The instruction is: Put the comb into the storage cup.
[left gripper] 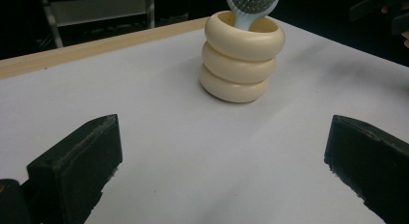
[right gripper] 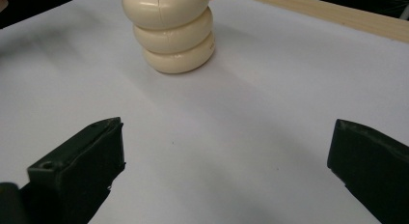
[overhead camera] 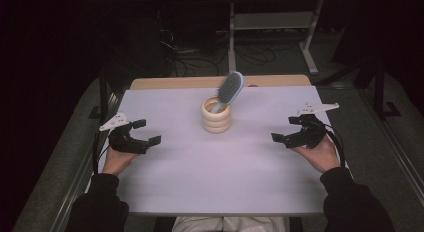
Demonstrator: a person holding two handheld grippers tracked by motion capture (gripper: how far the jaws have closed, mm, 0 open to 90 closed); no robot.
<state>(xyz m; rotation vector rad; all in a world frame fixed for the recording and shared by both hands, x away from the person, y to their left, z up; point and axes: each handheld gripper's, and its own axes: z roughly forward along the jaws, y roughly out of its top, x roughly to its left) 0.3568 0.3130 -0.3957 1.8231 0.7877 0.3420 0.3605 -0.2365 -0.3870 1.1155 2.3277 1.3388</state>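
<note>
A cream holder (overhead camera: 216,117) made of three stacked rings stands upright at the middle of the white table top (overhead camera: 220,172). A light blue hairbrush (overhead camera: 229,89) stands in it handle down, its bristled head leaning to the right. The left gripper view shows the holder (left gripper: 241,60) and the brush (left gripper: 252,4) ahead; the right gripper view shows the holder (right gripper: 169,33). My left gripper (overhead camera: 147,132) rests open at the table's left side, nothing between its jaws. At the right side my right gripper (overhead camera: 286,130) is open and empty too.
A wooden strip (overhead camera: 220,82) runs along the table's far edge. Beyond it, cables (overhead camera: 200,57) lie on the dark floor and a white metal frame (overhead camera: 270,27) stands there. The person's dark sleeves enter at both bottom corners.
</note>
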